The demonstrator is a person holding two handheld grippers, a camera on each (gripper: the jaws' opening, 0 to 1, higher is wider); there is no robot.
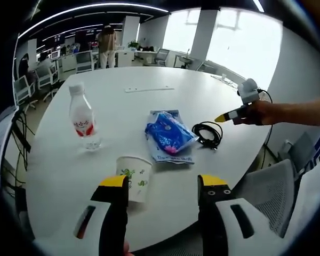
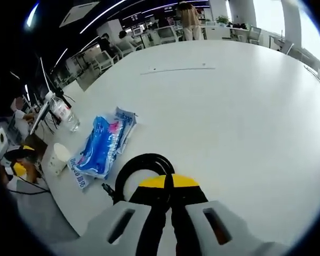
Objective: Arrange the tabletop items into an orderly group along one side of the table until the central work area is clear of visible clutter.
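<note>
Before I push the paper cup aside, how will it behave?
The paper cup stands upright near the table edge and looks empty, so it is probably light and may tip or slide off. Its thin wall would likely crumple under a hard squeeze from the left gripper.

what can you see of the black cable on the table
The black cable is a thin cord wound into a loose round coil, lying flat on the white table beside the blue packet, apart from it. In the right gripper view the coil sits just ahead of the right gripper, whose yellow-tipped jaws look closed; a small plug end pokes out at the coil's near side. Whether the jaws touch it cannot be told.
</note>
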